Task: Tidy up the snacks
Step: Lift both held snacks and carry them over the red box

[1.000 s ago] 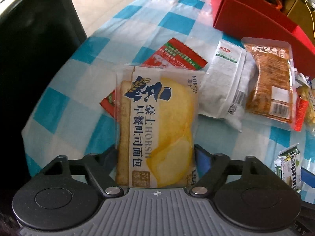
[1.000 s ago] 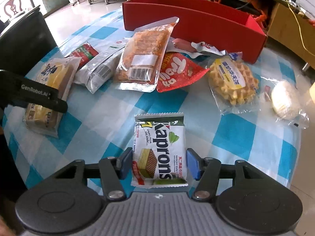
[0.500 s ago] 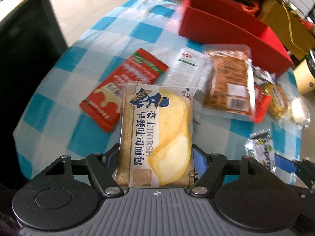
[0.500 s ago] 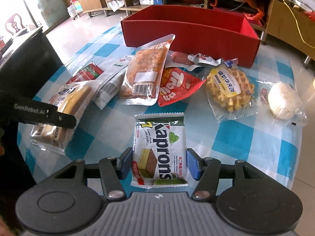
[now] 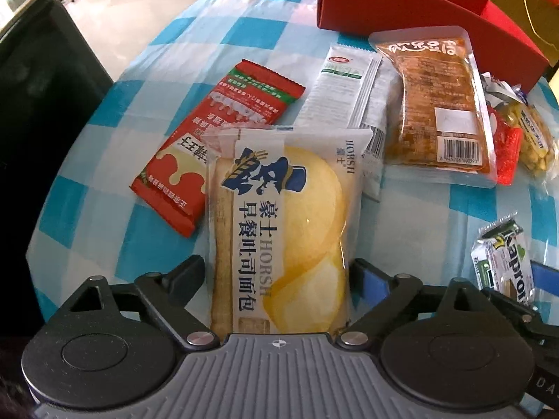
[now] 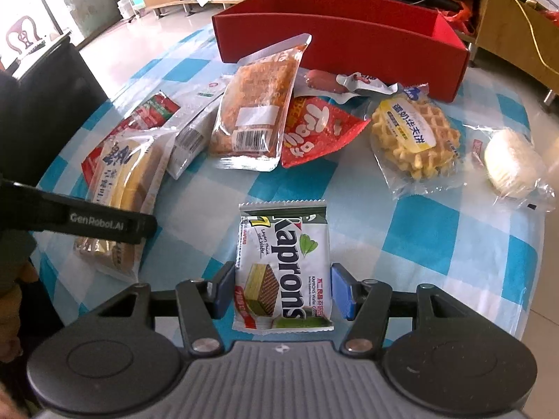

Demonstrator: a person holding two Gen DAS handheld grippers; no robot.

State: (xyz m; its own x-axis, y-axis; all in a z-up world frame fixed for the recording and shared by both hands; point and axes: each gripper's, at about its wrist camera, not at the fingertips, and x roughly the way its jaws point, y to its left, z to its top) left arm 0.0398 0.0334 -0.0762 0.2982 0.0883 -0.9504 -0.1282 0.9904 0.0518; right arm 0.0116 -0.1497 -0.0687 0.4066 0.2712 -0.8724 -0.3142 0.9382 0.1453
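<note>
We have the bread pack (image 5: 279, 230) lying between the fingers of our left gripper (image 5: 279, 279), its near end under the palm and its far end resting on the red sachet (image 5: 216, 146) and the white pack (image 5: 346, 94). The jaws have just been opening: they now stand wide, a clear gap shows on each side of the pack, and neither pad presses on it.

Our right gripper (image 6: 283, 289) straddles the wafer pack (image 6: 283, 265), which lies flat on the cloth (image 6: 419, 244). The left pad sits against the wrapper's edge and the right pad just beside it; we cannot tell whether they truly pinch.

The red box (image 6: 335, 31) stands well beyond both sets of fingertips, past the other snacks.

We judge the bread to be light, soft and easily crushed, in a slick, air-puffed film. It wants a gentle squeeze across its narrow width, near the middle of its length, so it does not droop or slide out. The wafer pack looks stiffer and flat but brittle inside; its long edges, just where the pads stand, seem the right hold.
</note>
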